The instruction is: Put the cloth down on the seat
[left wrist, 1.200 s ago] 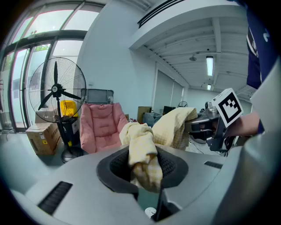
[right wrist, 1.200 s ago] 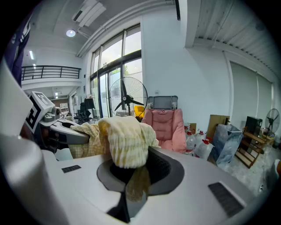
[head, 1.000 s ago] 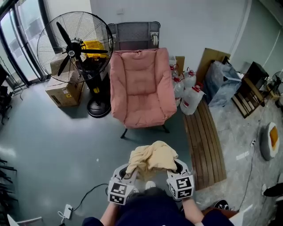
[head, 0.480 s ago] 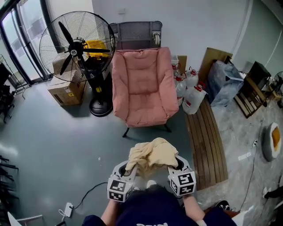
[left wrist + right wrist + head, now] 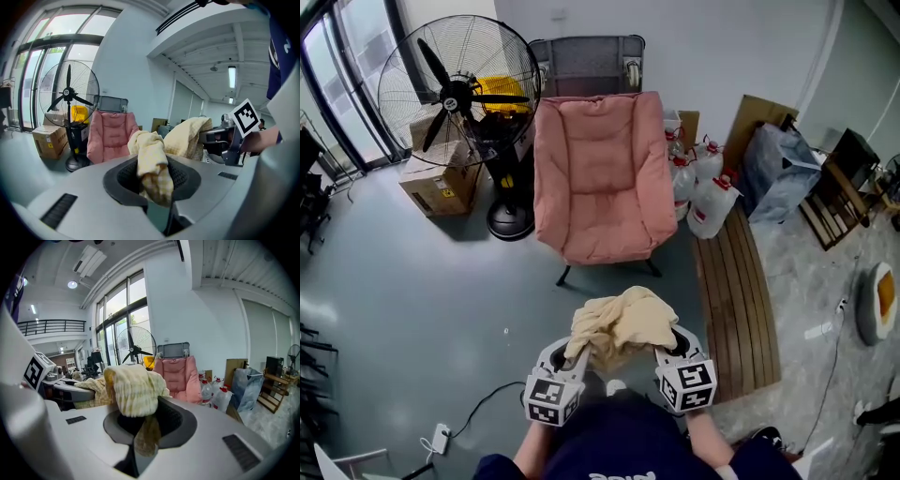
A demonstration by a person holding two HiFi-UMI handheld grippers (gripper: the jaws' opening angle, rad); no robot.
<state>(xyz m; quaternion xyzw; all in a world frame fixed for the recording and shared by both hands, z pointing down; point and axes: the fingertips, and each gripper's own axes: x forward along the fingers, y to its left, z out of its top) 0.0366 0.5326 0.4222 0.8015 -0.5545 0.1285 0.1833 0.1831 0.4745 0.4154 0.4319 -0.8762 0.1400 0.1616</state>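
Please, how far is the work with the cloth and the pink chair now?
Done: the left tongs and the right tongs are both shut on the cloth. In hand: it is held bunched between them, short of the pink chair. Left: carry it over the seat and let go.

Bright, even daylight from the windows [image 5: 342, 94] (gripper views bulge, corners dark), soft shadows.

Grey floor [image 5: 403, 281] — standing fan [image 5: 455, 94], windows [image 5: 333, 75]
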